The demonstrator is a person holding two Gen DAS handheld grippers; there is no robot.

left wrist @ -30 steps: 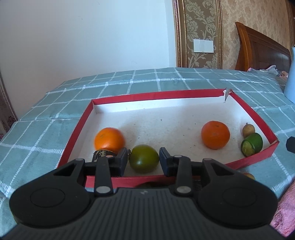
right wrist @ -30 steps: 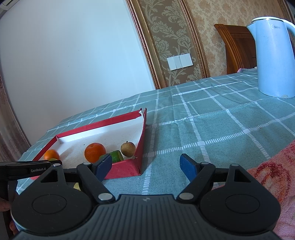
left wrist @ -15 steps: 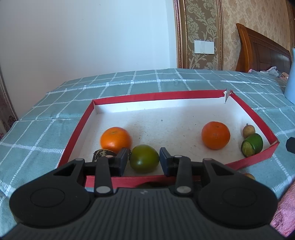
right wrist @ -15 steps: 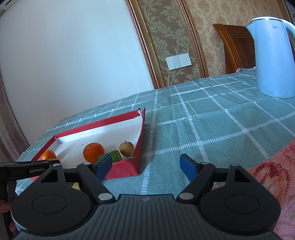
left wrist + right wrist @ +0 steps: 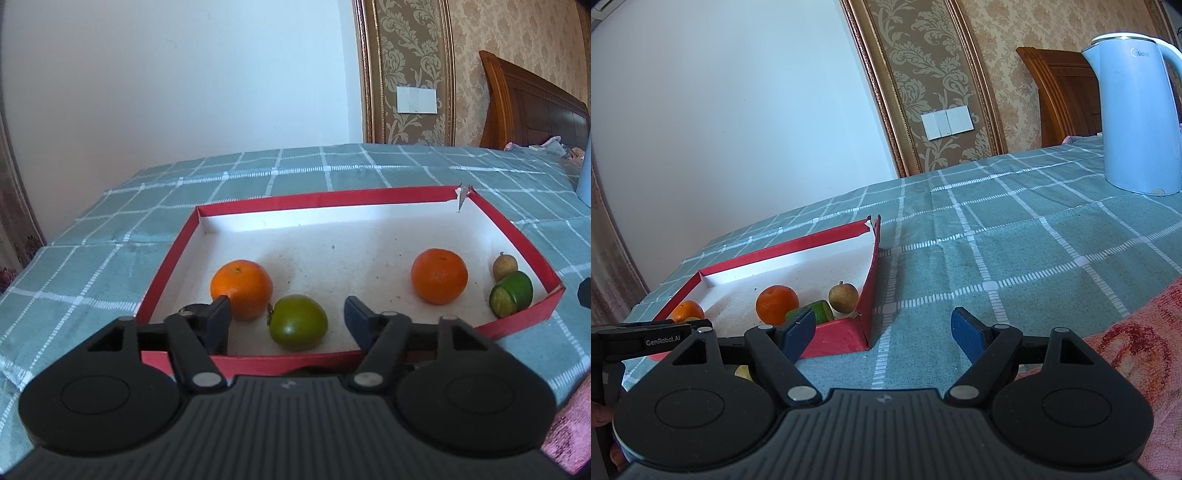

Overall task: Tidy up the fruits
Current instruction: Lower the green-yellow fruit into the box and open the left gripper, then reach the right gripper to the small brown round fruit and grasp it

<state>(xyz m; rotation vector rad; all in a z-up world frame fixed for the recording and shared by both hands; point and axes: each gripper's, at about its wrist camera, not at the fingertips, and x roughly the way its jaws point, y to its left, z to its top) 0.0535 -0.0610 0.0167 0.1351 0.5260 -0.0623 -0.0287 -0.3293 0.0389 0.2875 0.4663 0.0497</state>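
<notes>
Right now the left tongs (image 5: 287, 316) stand spread wide over the near wall of the red tray (image 5: 166, 258), gripping nothing; the green fruit (image 5: 297, 322) lies between their pads on the tray floor, apparently set there so it sits with the rest. Beside it rests an orange (image 5: 242, 283); a second orange (image 5: 439, 276), a small brown fruit (image 5: 504, 266) and a cut green piece (image 5: 511, 294) gather toward the right corner. The right tongs (image 5: 883, 330) hang open and empty above the checked worktop (image 5: 1015, 236), beside the tray, likely waiting for the next fruit.
</notes>
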